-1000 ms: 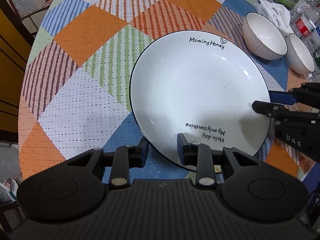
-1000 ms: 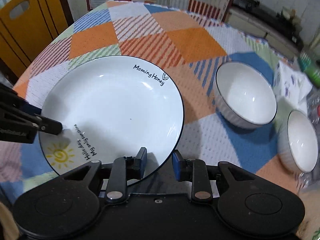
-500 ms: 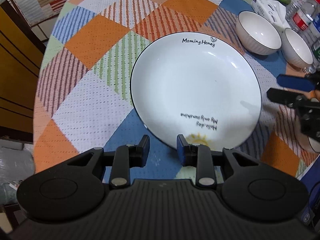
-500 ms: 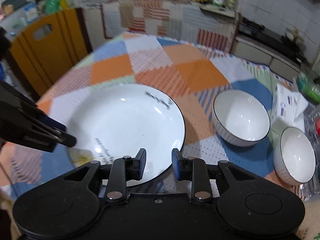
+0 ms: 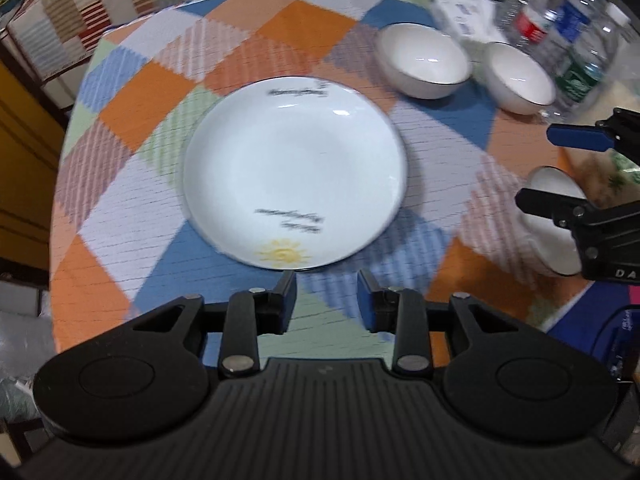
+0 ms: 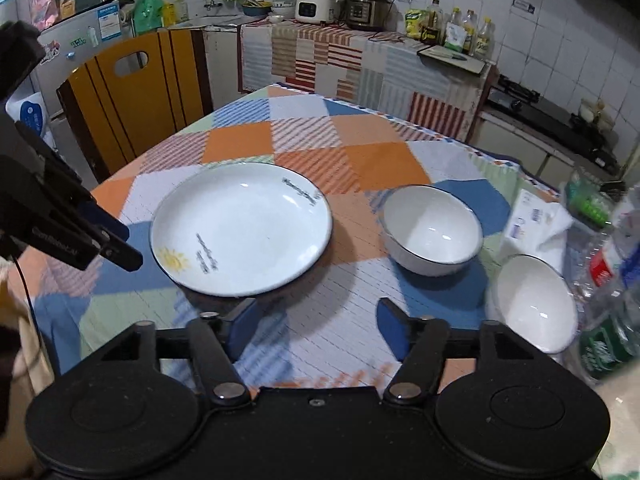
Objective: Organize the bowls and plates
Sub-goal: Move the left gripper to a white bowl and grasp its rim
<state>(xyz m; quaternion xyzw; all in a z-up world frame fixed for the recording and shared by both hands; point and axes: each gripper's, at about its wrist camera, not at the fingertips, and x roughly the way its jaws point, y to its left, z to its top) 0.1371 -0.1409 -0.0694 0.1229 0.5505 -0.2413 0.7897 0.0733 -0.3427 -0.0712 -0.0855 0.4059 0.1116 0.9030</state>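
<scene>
A white plate (image 5: pixel 294 172) with a yellow sun print and black lettering lies flat on the checked tablecloth; it also shows in the right wrist view (image 6: pixel 242 228). Two white bowls (image 5: pixel 424 62) (image 5: pixel 518 78) stand beyond it to the right, seen too in the right wrist view (image 6: pixel 432 228) (image 6: pixel 534 302). A third white bowl (image 5: pixel 554 220) stands at the right edge, partly behind the right gripper. My left gripper (image 5: pixel 326 300) is open and empty, just short of the plate's near rim. My right gripper (image 6: pixel 318 330) is open wide and empty, between plate and bowls.
Plastic water bottles (image 5: pixel 576 36) and a tissue pack (image 5: pixel 466 10) crowd the table's far right. A yellow wooden chair (image 6: pixel 136 92) stands at the far left side of the table (image 6: pixel 308 148). A counter with cookers (image 6: pixel 340 4) lies behind.
Both grippers have let go of the plate and pulled back and up from it. The right gripper's jaws have opened wider. The plate lies still on the cloth.
</scene>
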